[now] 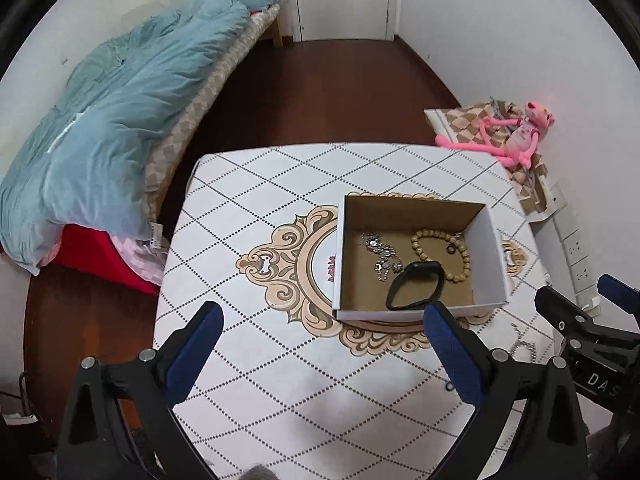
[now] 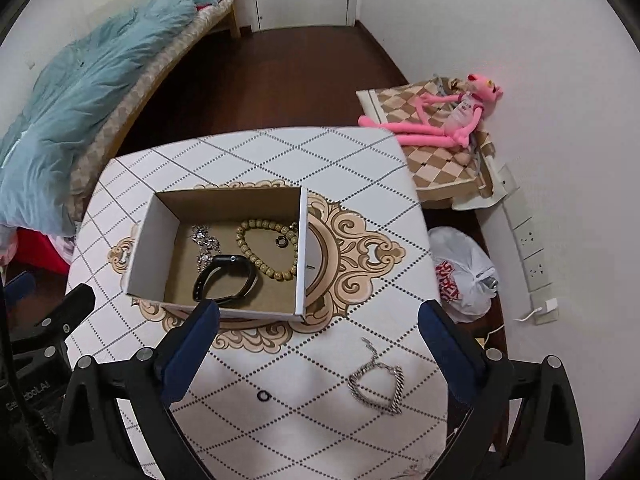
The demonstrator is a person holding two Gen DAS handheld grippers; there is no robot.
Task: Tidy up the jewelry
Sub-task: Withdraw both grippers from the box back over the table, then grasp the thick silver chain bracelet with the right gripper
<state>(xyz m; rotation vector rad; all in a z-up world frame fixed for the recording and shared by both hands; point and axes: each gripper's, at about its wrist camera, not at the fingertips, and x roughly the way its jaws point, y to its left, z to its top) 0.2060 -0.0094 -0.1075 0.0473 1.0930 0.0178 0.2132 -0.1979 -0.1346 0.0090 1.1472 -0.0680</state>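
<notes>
A: Left tongs (image 1: pixel 320 344) spread wide, nothing between them, above the surface (image 1: pixel 248 184). The box (image 2: pixel 152 240) holds a rhinestone piece (image 2: pixel 206 246), black band (image 2: pixel 224 278) and bead bracelet (image 2: pixel 266 250).

B: Outside the box, a small black ring (image 2: pixel 263 395) and a silver chain bracelet (image 2: pixel 378 386) lie on the surface. Right tongs (image 2: pixel 320 344) also spread, empty.

A: Chain looks limp and slippery; I'd pinch the thick links. Ring is tiny, likely to skid.

In the left wrist view the right gripper (image 1: pixel 576 300) hides most of the silver chain (image 1: pixel 522 346) near the tabletop's right edge.
</notes>
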